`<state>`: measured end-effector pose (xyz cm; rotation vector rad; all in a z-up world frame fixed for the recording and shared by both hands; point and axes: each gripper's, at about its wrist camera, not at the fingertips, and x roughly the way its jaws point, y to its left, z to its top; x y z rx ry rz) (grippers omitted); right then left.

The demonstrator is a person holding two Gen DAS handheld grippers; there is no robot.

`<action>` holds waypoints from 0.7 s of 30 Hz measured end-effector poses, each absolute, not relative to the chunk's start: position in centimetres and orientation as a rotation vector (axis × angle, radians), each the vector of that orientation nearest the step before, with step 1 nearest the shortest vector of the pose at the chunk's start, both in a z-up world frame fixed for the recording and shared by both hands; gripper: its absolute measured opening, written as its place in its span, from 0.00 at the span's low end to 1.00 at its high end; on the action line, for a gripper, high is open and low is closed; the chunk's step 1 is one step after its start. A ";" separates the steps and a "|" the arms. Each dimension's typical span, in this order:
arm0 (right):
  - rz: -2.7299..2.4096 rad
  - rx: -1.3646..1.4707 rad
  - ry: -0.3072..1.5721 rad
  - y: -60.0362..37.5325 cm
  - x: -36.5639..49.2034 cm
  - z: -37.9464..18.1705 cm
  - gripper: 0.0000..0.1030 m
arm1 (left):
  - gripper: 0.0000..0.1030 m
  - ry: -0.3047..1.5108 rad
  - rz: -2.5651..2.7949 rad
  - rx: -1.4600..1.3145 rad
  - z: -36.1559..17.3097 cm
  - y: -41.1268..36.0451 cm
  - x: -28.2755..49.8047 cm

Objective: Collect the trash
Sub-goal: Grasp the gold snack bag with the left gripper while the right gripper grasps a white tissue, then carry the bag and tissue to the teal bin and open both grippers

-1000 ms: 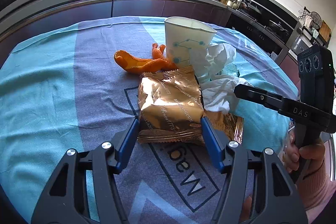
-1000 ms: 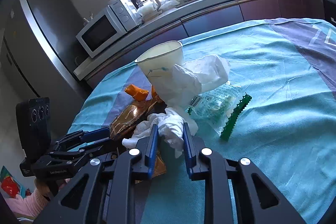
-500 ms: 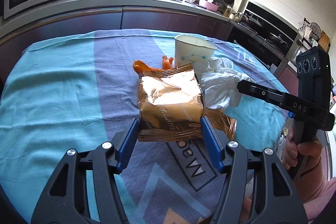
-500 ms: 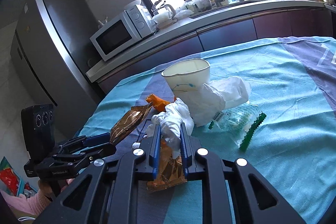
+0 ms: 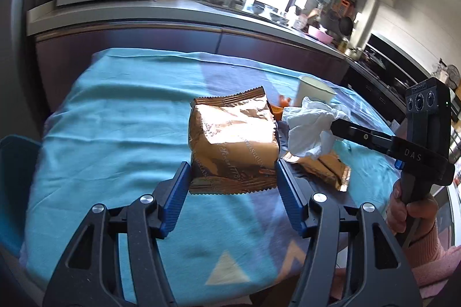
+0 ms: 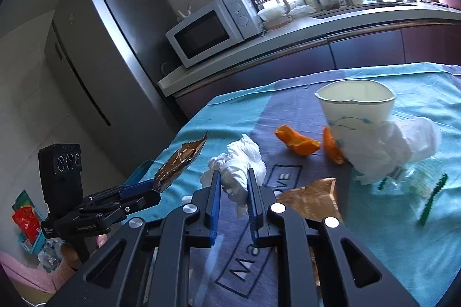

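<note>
Tabletop cloth bare frame-left, near edge close below us. Left gripper jaws clamp gold wrapper mid-frame; right gripper jaws pinch white tissue, both tilted down.

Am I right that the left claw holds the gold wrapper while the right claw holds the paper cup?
Not quite. The left claw does hold the gold wrapper, but the right claw grips a crumpled white tissue, not the paper cup. The right wrist view shows the cup standing on the table beyond the claw.
</note>
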<state>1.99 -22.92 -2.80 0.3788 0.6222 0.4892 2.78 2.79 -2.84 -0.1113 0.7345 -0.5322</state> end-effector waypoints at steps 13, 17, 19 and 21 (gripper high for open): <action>0.750 0.268 0.665 -11.6 7.0 -1.0 0.15 | 0.58 0.677 -0.277 -0.212 -1.8 15.3 1.1; 0.818 0.245 0.684 -8.1 8.6 -0.6 0.15 | 0.58 0.666 -0.203 -0.238 -1.7 18.7 0.7; 0.842 0.228 0.691 -6.6 9.0 -0.5 0.15 | 0.58 0.660 -0.164 -0.249 -1.6 20.4 0.5; 0.867 0.209 0.699 -4.9 9.5 -0.5 0.15 | 0.58 0.657 -0.129 -0.259 -1.7 22.1 0.5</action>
